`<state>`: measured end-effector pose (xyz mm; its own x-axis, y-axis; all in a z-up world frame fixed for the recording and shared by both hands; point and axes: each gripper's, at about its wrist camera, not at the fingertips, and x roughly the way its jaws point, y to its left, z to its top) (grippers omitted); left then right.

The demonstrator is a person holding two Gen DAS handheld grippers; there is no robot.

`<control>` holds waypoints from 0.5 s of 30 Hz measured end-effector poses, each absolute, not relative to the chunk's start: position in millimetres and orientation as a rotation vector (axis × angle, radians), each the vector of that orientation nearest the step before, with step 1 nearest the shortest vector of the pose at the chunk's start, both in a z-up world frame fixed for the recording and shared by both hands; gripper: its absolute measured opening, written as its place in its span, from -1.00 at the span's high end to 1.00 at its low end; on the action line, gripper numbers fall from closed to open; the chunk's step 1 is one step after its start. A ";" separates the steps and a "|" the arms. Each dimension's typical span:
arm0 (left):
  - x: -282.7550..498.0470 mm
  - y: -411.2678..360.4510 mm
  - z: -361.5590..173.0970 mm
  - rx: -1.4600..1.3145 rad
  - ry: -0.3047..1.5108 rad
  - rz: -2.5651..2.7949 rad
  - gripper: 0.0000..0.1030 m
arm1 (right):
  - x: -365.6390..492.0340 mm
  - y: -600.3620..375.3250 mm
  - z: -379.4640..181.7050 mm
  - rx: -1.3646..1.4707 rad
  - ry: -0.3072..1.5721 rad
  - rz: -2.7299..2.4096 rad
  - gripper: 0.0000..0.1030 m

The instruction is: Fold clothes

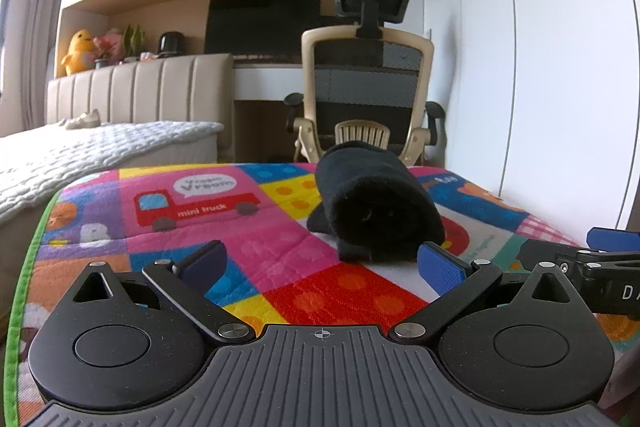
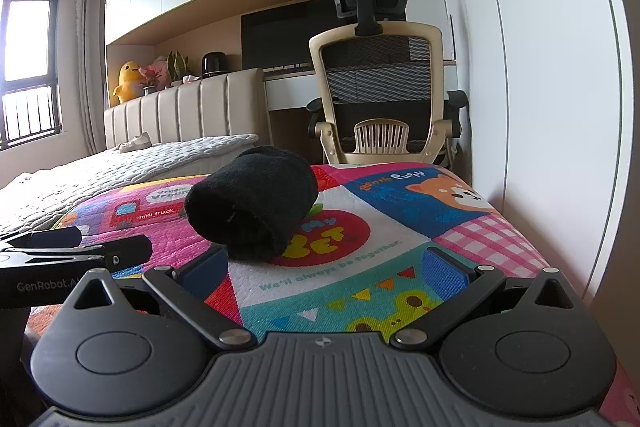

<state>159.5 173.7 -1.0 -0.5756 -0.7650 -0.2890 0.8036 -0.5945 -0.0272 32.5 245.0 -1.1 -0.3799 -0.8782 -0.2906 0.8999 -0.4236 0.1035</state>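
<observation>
Black garment [image 1: 378, 211], already rolled into a bundle, lies on a colourful mat [image 1: 240, 251]; left gripper [image 1: 322, 263] and right gripper [image 2: 324, 267] both gape empty, so folding looks finished.

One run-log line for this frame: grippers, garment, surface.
left hand-held gripper: open, empty | right hand-held gripper: open, empty | black garment: rolled, on mat | both behind it

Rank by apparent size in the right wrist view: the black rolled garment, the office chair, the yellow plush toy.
1. Office chair, largest in frame though farthest back.
2. Black rolled garment, nearer the camera, so its true size against the chair is unsure.
3. Yellow plush toy, clearly smallest.
</observation>
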 end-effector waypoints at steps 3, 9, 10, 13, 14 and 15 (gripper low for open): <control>159.7 174.5 -1.2 0.302 0.188 -2.195 -1.00 | 32.3 244.9 -0.6 0.362 0.085 -1.976 -1.00; 159.7 175.3 -1.0 0.296 0.185 -2.194 -1.00 | 35.5 244.7 -0.1 0.364 0.085 -1.979 -1.00; 159.6 175.5 -0.9 0.296 0.184 -2.194 -1.00 | 35.4 244.6 -0.1 0.365 0.085 -1.979 -1.00; 159.6 176.3 -0.8 0.297 0.180 -2.195 -1.00 | 34.7 244.4 -0.4 0.366 0.084 -1.979 -1.00; 159.5 176.6 -0.8 0.297 0.178 -2.196 -1.00 | 34.7 244.3 -0.6 0.366 0.083 -1.978 -1.00; 159.4 177.0 -0.7 0.297 0.174 -2.195 -1.00 | 34.5 244.2 -0.7 0.367 0.083 -1.978 -1.00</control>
